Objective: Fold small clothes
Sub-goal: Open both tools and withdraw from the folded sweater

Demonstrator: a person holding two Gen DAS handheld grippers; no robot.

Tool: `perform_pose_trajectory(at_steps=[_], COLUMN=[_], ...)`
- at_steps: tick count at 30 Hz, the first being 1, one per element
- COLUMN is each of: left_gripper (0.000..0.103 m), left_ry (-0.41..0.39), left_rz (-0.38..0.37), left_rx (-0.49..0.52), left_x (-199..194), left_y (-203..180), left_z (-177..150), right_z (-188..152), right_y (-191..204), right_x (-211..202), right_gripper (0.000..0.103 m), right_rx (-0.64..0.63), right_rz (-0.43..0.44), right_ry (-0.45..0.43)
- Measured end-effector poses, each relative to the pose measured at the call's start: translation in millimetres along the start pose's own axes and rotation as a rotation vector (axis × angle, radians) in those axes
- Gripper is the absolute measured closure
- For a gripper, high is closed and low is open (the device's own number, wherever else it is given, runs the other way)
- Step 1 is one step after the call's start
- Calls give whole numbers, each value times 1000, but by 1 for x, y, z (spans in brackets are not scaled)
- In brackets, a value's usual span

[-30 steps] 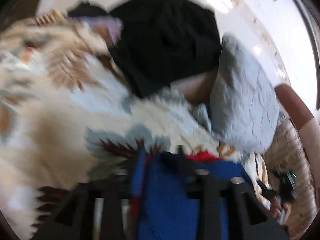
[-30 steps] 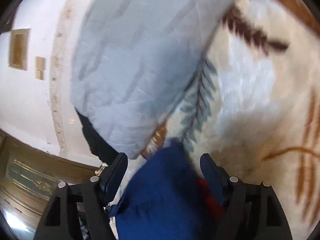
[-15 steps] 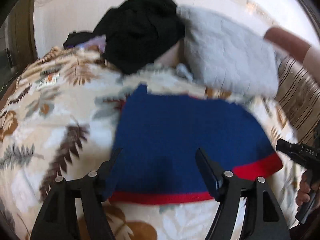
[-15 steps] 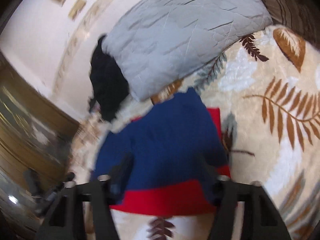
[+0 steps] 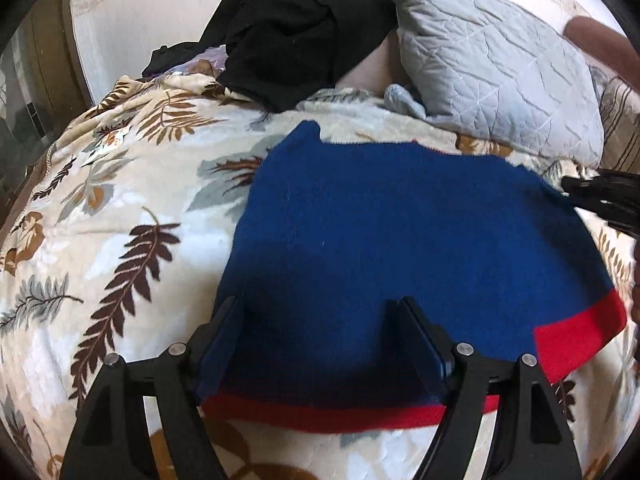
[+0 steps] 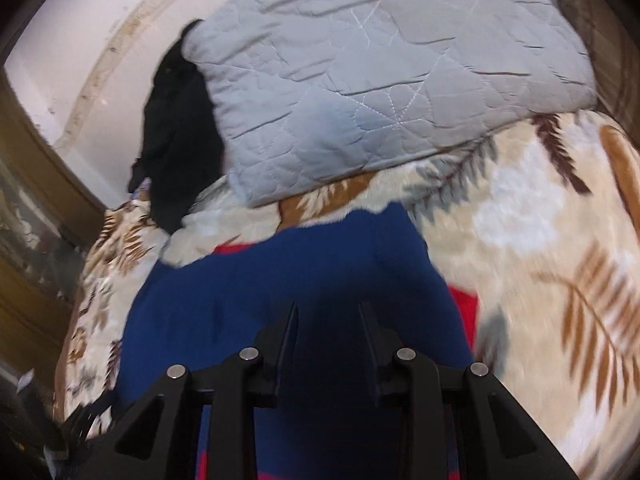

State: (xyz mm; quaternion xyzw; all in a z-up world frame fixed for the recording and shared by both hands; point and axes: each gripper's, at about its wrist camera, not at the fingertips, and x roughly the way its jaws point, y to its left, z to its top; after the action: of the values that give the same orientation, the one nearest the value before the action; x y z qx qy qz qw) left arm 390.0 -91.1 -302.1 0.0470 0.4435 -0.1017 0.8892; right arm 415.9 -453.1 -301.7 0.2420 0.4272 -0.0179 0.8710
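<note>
Both hand-held grippers point(image 5: 318, 312) point(image 6: 328, 312) open above flat blue garment point(image 5: 400, 232) w/ red trim.

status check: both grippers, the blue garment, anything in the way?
Left gripper open over blue garment. Right gripper open, holding nothing. Garment flat on leaf-print blanket. Grey pillow, black clothes beyond, clear of it.

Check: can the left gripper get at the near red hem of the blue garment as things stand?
Probably yes. The left gripper hovers with jaws open over the blue garment, which lies flat on the leaf-print blanket. The red hem sits just below the fingers, nothing covering it.
</note>
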Motion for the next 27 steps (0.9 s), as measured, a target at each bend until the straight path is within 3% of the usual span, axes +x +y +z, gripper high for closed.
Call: perform_pose_trajectory(at_steps=[4, 6, 7, 8, 12, 18, 22, 27], left_gripper=[24, 24, 24, 24, 24, 24, 24, 18], left_ry=[12, 38, 48, 54, 41, -79, -183, -263], left_rz=[26, 54, 68, 74, 53, 3, -14, 9], left_rx=[-25, -29, -27, -25, -24, -30, -42, -24], left_x=[9, 18, 21, 21, 9, -34, -68, -88], left_y=[4, 5, 6, 6, 7, 8, 8, 4], left_z=[8, 8, 7, 6, 5, -1, -5, -4], right_z=[19, 15, 10, 6, -24, -66, -89, -106], right_y=[-18, -39, -47, -52, -62, -58, -37, -6], right_x=[36, 46, 42, 38, 11, -31, -68, -84], right_gripper=[70, 82, 95, 98, 97, 93, 91, 91], right_rx=[50, 94, 109, 111, 133, 133, 91, 25], right_rz=[-73, -119, -107, -110, -130, -133, -84, -63], right_ry=[52, 76, 61, 52, 52, 85, 52, 27])
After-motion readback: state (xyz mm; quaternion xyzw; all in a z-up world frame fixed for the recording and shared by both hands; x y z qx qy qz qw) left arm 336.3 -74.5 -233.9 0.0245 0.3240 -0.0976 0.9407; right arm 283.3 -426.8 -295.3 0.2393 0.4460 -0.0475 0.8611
